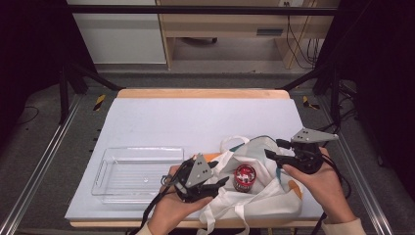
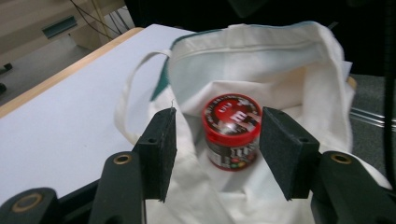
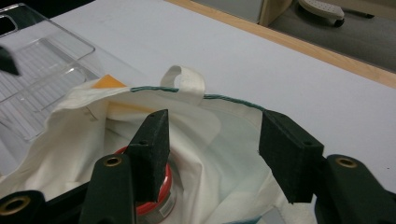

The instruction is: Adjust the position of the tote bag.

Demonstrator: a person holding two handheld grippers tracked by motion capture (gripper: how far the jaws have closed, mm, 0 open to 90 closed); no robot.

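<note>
Red-lidded jar (image 1: 244, 177) upright inside the open white tote bag (image 1: 274, 196), lower centre of the high view. Fingers of left gripper (image 1: 221, 182) and right gripper (image 1: 272, 148) spread, pinching nothing. Best to hold the bag's rim wide, then descend squarely over the lid.

jar (image 3: 154, 196) half hidden behind tongs (image 3: 212, 154)

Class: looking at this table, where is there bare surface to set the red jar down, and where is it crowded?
Free: the white table top beyond the clear tray and cloth bag, up to the far wooden edge. Crowded: the near edge, where tray, bag, red jar and both grippers sit.
</note>
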